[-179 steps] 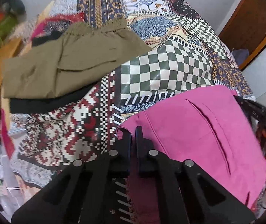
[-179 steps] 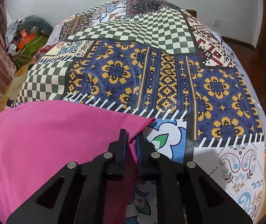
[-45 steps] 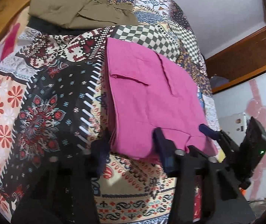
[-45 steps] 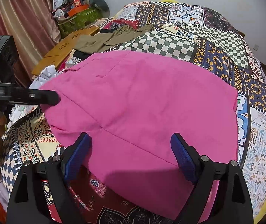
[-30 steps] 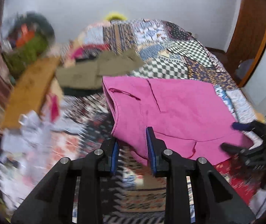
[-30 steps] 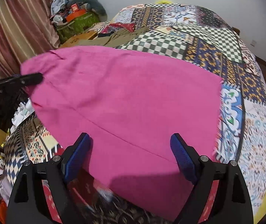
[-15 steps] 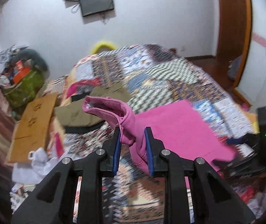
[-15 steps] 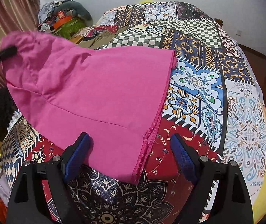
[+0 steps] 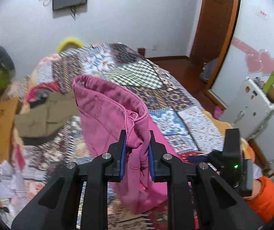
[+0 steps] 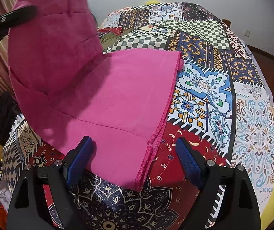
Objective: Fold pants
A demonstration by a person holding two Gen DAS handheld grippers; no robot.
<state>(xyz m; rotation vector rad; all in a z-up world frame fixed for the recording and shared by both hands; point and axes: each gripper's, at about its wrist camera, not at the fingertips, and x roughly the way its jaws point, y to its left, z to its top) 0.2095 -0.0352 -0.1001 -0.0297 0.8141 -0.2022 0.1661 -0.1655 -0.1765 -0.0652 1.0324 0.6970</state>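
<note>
On the patchwork bedspread (image 10: 204, 88), pink pants (image 10: 117, 99), waistband clamped by left hand-held gripper (image 9: 136, 149), right hand-held gripper (image 10: 135, 153) agape.

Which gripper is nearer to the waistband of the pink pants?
Left. The left gripper is shut on the pink pants at the waistband, lifted above the bed. The right gripper is open over the hem end.

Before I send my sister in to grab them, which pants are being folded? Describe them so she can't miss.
Find the bed with the patchwork quilt. On its near end lie the pink pants, one end lifted by the left tongs. The only other pants there are olive, lying flat farther back.
</note>
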